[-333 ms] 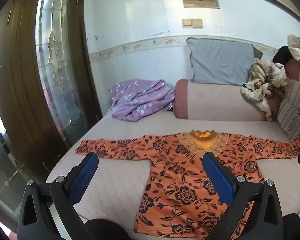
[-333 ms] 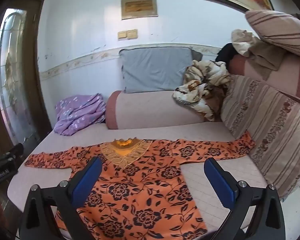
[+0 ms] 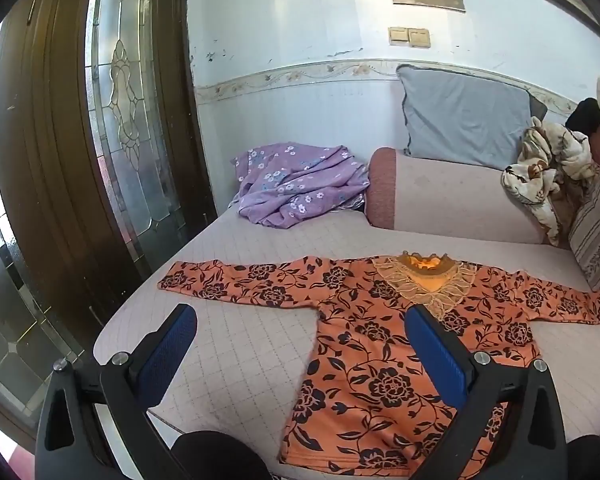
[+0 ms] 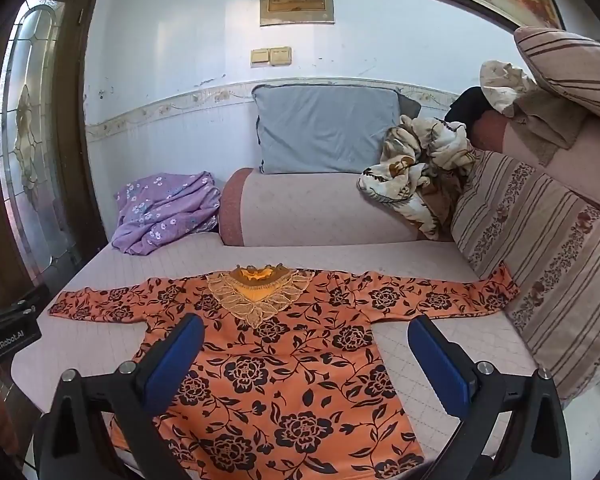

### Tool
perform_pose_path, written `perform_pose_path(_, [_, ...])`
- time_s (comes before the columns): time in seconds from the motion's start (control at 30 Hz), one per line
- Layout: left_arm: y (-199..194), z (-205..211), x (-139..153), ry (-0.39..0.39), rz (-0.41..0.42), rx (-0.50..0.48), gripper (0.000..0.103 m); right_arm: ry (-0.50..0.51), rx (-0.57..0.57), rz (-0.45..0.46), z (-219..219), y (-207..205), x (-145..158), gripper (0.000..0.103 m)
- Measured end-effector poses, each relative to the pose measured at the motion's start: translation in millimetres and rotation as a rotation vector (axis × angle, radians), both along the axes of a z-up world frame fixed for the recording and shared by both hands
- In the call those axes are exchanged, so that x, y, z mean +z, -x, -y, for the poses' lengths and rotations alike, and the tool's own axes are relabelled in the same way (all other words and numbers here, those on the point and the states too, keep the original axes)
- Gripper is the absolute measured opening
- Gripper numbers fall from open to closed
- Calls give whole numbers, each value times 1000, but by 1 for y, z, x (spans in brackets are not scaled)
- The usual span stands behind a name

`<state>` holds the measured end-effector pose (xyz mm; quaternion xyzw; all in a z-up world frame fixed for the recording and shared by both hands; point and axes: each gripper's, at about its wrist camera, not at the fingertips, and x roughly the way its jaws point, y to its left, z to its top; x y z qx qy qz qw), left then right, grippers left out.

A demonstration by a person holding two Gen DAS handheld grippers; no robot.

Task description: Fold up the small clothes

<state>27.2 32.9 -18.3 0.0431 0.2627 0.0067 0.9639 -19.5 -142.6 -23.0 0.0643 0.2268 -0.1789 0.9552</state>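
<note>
The blouse (image 4: 284,356) lies flat on the mattress (image 4: 420,256), both sleeves spread out to the sides, its collar toward the bolster (image 4: 320,212). Behind the bolster a pillow (image 4: 324,128) leans on the wall. Left of the bolster lies a crumpled cloth (image 4: 164,212); on its right end a blanket (image 4: 420,176). The right sleeve end touches a cushion (image 4: 548,256).

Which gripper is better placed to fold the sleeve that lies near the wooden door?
Probably the left gripper: it is open over the bed beside that sleeve. The right gripper hangs nearer the other sleeve.
</note>
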Motion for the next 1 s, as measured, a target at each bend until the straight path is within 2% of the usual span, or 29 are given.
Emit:
perform_pose_path(0.13, [-4,-4,-4,2,7,7,103,-4,-9,1,24,17,0,103])
perform_pose_path(0.3, [-4,-8,-7,6,13,11,103,13,-42,0,26,18,1,103])
perform_pose_path(1.0, [0,-13,-13,6,26,26,103,-1,-24,-39,22,12,-12,103])
